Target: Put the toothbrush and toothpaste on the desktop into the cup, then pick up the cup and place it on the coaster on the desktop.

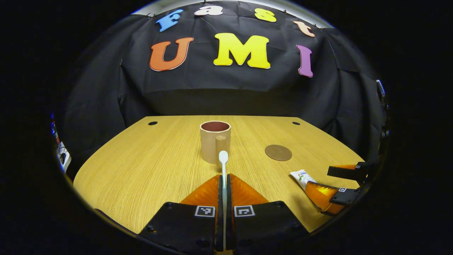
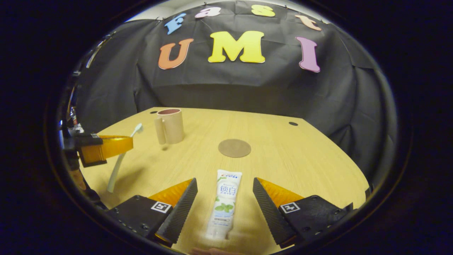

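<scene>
White toothbrush (image 1: pixel 223 160) clamped in left hand-held gripper (image 1: pixel 223 179), right hand-held gripper (image 2: pixel 223 193) spread wide around toothpaste (image 2: pixel 225 203)

cup (image 1: pixel 215 141): plain beige outside, darker reddish-brown inside, no pattern, sits mid-frame in the left gripper view
toothbrush (image 1: pixel 223 166): all white, head and handle
toothpaste (image 2: pixel 224 203): white tube with a bit of red and blue print up top, dark print under that, green leaves lower down, bottom centre of the right gripper view
coaster (image 2: pixel 234 147): flat dull brown disc, totally plain
desktop (image 1: pixel 141 170): light yellowish wood with fine straight grain lines, a few small dark round holes near the far edge
booth wall (image 1: pixel 226 88): black cloth
</scene>
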Motion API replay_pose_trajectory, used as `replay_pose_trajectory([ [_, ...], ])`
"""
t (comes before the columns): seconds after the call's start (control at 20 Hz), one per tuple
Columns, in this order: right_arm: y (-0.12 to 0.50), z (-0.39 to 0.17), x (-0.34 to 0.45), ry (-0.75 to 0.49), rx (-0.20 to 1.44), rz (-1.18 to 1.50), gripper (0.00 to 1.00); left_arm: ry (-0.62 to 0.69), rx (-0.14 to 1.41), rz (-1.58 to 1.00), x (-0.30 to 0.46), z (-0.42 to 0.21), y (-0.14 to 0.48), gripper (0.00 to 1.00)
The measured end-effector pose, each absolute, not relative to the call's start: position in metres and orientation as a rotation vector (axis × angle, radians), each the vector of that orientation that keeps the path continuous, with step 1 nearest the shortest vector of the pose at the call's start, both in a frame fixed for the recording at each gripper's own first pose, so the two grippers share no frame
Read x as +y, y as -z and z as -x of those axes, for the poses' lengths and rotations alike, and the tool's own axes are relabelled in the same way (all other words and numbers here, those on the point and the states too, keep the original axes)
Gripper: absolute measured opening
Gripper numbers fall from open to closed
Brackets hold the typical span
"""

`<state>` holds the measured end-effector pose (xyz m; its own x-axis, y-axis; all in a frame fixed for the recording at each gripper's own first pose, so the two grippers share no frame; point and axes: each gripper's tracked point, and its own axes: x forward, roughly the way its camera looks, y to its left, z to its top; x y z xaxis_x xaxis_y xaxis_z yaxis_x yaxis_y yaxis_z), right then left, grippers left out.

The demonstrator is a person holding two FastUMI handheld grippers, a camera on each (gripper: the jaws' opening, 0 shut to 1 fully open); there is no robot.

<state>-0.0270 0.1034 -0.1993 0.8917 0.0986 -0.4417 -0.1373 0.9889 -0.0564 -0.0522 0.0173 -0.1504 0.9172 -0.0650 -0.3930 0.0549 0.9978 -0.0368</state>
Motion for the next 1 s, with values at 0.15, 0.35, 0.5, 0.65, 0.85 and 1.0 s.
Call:
replay_pose_trajectory([
  [0.15, 0.208, 0.028, 0.105, -0.119, 0.489, 0.091, 0.96, 0.053, 0.356, 0.004, 0.018, 0.054, 0.134, 0.06],
  [0.35, 0.218, 0.033, 0.103, -0.118, 0.547, 0.048, 0.91, 0.048, 0.296, 0.008, 0.018, 0.055, 0.111, 0.06],
  [0.5, 0.226, 0.034, 0.104, -0.127, 0.595, 0.004, 0.83, 0.045, 0.255, 0.030, 0.018, 0.055, 0.096, 0.05],
  [0.65, 0.225, 0.032, 0.107, -0.147, 0.612, -0.025, 0.72, 0.041, 0.242, 0.031, 0.019, 0.054, 0.087, 0.06],
  [0.85, 0.231, 0.032, 0.107, -0.146, 0.630, -0.017, 0.67, 0.047, 0.240, 0.037, 0.016, 0.050, 0.079, 0.05],
  [1.0, 0.233, 0.032, 0.106, -0.148, 0.636, -0.013, 0.52, 0.045, 0.233, 0.048, 0.012, 0.046, 0.071, 0.05],
])
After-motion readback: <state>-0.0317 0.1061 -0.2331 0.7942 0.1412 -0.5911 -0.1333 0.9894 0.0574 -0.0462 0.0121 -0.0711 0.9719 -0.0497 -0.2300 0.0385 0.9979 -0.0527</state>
